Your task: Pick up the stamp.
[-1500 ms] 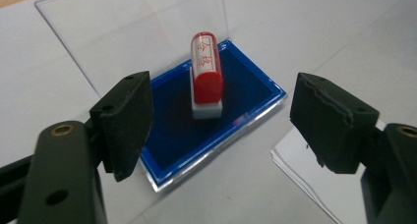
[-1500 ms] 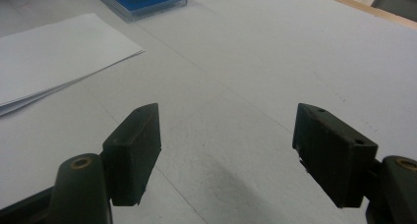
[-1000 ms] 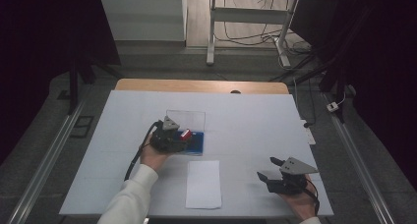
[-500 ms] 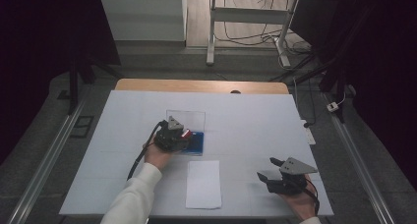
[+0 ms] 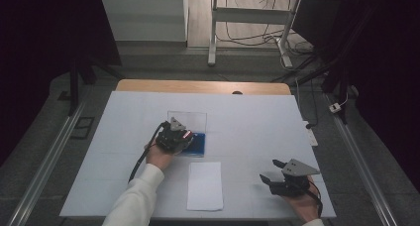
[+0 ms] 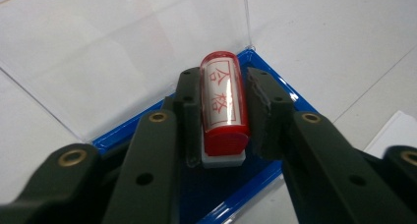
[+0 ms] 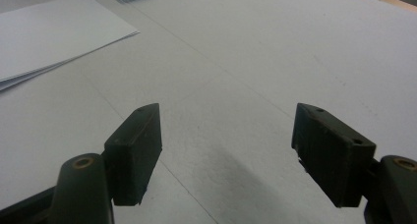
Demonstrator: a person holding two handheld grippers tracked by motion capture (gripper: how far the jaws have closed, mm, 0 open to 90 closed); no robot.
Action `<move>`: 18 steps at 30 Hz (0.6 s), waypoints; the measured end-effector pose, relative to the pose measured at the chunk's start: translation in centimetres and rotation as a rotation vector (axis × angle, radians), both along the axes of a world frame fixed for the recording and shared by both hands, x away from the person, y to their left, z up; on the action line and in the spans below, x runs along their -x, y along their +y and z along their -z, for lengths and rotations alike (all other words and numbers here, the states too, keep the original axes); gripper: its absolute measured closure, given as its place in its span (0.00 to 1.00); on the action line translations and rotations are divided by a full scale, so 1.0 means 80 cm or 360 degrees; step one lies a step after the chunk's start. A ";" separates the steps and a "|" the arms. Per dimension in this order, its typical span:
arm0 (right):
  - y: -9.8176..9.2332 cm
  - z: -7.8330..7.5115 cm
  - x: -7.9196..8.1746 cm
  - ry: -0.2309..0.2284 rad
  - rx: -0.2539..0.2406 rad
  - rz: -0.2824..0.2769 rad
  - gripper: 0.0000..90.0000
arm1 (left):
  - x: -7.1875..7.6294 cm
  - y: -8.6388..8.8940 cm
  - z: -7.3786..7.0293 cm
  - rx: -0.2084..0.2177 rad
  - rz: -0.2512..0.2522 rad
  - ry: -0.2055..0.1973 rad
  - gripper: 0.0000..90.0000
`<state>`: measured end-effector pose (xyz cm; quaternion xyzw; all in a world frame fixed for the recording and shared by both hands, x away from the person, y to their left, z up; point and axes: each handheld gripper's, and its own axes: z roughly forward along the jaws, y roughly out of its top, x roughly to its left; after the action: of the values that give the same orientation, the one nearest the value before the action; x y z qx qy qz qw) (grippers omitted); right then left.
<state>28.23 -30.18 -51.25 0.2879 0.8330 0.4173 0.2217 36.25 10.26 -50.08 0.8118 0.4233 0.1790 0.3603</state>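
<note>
Red cylindrical stamp with a clear sleeve and red characters on its label (image 6: 222,103) sits in the blue tray of an open clear-lidded plastic case (image 6: 255,177), grey base end toward the camera in the left gripper view. Case is near the middle of the surface (image 5: 247,117), slightly left of centre, clear lid (image 5: 190,119) tilted up on the far side.

Left gripper (image 6: 223,111): jaws have just been closing and now bracket the stamp on both sides. Left jaw looks flush against the sleeve, right jaw looks to be touching or a hair off; I read it as clamped on the stamp. In the high view the left gripper (image 5: 174,136) is over the case, left hand (image 5: 158,154) behind it.

White sheet of paper (image 5: 205,185) lies flat just toward the near edge from the case, unmarked as far as I can see.

Right gripper (image 7: 226,150) is parked near the near-right corner of the surface, jaws wide apart, nothing between them. Seen at (image 5: 277,174) in the high view, well apart from paper and case.

Progress, my read: early. Grasp on the stamp done or nearly done. Left to do: lift it out of the tray, carry to the paper, press, return it.
</note>
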 end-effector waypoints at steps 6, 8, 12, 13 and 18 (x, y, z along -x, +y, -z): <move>0.001 0.001 0.000 0.0006 0.0007 -0.0010 0.30 | 0.001 0.000 0.000 -0.0006 0.0006 -0.0002 0.77; 0.001 0.001 0.000 0.0005 0.0013 -0.0010 0.30 | 0.001 0.000 -0.001 -0.0008 0.0007 -0.0002 0.77; 0.001 0.001 0.000 0.0005 0.0014 -0.0011 0.30 | 0.002 0.002 -0.002 -0.0016 0.0017 -0.0003 0.78; 0.001 0.001 0.000 0.0007 0.0014 -0.0011 0.31 | 0.002 0.002 -0.002 -0.0014 0.0017 -0.0004 0.78; 0.001 0.001 0.000 0.0000 0.0016 -0.0009 0.31 | 0.006 0.008 -0.011 0.0018 0.0036 -0.0021 0.78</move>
<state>28.22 -30.09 -51.32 0.2844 0.8358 0.4138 0.2222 35.76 10.91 -49.19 0.8132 0.4127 0.1779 0.3698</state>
